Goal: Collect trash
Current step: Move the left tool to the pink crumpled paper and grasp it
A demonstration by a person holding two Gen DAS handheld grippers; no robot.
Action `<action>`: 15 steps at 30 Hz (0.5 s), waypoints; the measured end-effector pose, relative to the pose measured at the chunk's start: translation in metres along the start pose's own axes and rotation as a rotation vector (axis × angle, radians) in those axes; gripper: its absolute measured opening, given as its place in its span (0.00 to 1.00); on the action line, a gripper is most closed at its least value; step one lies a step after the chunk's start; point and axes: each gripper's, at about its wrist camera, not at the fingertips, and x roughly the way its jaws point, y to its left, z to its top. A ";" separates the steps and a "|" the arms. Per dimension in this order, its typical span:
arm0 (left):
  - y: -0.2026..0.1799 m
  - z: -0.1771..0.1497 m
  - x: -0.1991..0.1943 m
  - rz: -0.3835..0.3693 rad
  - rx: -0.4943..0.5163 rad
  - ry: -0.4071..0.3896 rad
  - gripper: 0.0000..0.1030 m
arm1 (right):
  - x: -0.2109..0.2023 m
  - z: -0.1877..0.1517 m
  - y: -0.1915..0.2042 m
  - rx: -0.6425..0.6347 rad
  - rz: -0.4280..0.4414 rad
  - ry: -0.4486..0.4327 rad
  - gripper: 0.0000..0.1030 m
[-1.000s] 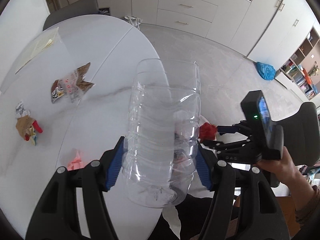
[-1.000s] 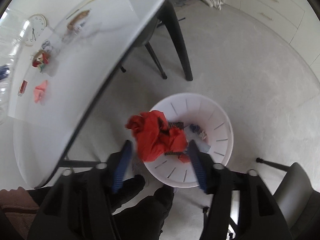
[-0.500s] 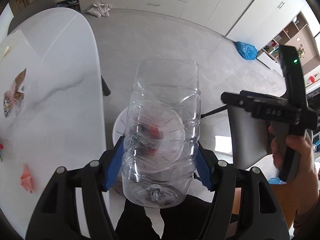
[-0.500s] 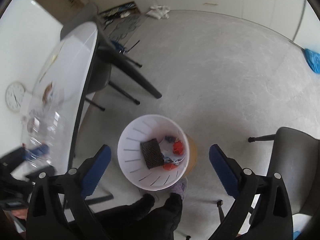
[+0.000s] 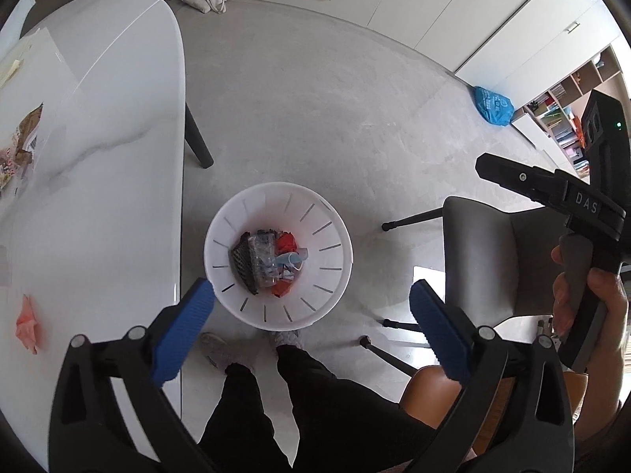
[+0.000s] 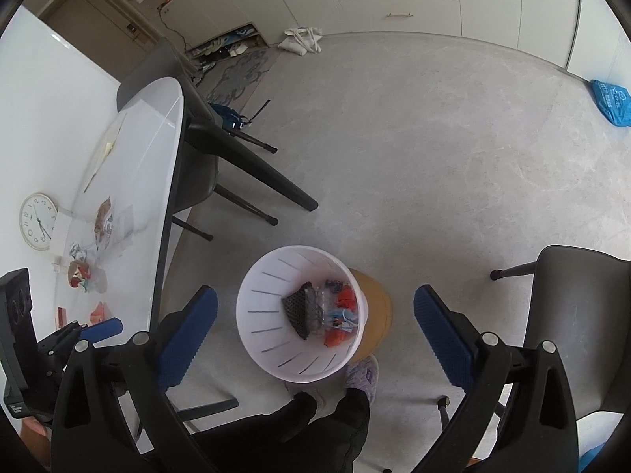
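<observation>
Both views are bright and sharp under soft, even daylight. The glossy white oval tabletop (image 5: 102,126) carries a pale sheen, the grey stone floor (image 6: 434,149) shows only faint shadows, and fisheye bending curves everything toward dark, vignetted corners.

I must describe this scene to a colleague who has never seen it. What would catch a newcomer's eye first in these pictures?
First, the round white slotted plastic bin on the grey floor, directly below both grippers, with a crushed clear plastic bottle and red scraps inside. The left gripper is opening above it with nothing between its blue pads; the right gripper is open and empty too. More crumpled wrappers lie on the glossy white oval table beside it.
</observation>
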 end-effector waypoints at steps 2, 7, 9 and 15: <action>0.002 0.000 -0.003 0.000 -0.006 -0.010 0.92 | 0.000 -0.001 0.006 -0.013 0.002 0.003 0.96; 0.015 -0.004 -0.021 0.026 -0.028 -0.048 0.92 | 0.000 -0.002 0.026 -0.047 0.017 0.009 0.96; 0.025 -0.007 -0.032 0.061 -0.045 -0.077 0.92 | -0.002 -0.001 0.039 -0.068 0.024 0.004 0.96; 0.080 -0.025 -0.074 0.207 -0.147 -0.180 0.92 | -0.011 0.007 0.104 -0.189 0.074 -0.032 0.96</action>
